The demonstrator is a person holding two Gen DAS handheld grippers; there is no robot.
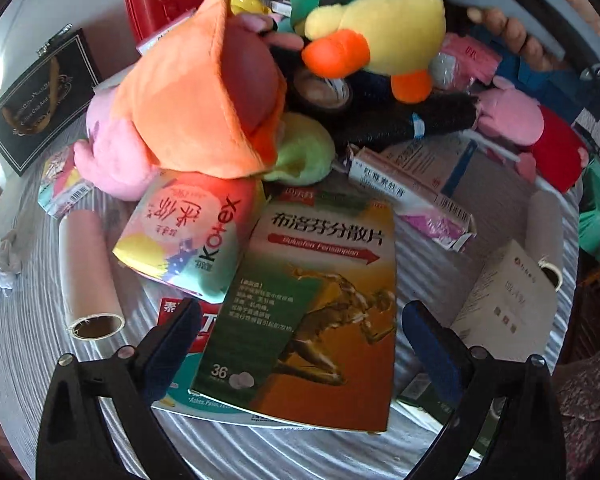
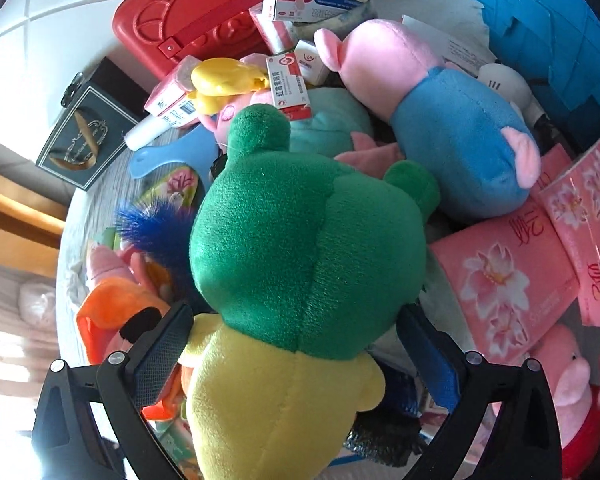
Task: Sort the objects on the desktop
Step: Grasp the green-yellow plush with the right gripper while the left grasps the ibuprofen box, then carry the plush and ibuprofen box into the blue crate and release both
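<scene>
My left gripper (image 1: 300, 344) is open, its fingers on either side of a green-and-orange ibuprofen medicine box (image 1: 304, 312) that lies on a white-and-red box; the pads are apart from it. My right gripper (image 2: 296, 360) has its pads on both sides of a yellow duck plush with a green hat (image 2: 296, 280) and holds it above the pile. The same duck (image 1: 376, 28) shows at the top of the left wrist view, with the right gripper's grey handle (image 1: 540, 24) beside it.
A pile covers the round table (image 1: 28, 312): an orange-and-pink plush (image 1: 196, 96), a Kotex pack (image 1: 192, 232), a paper roll (image 1: 88, 272), a black box (image 1: 44, 96), a red case (image 2: 204, 12), a pink-and-blue pig plush (image 2: 440, 120), pink tissue packs (image 2: 520, 264), and a blue bin (image 2: 560, 20).
</scene>
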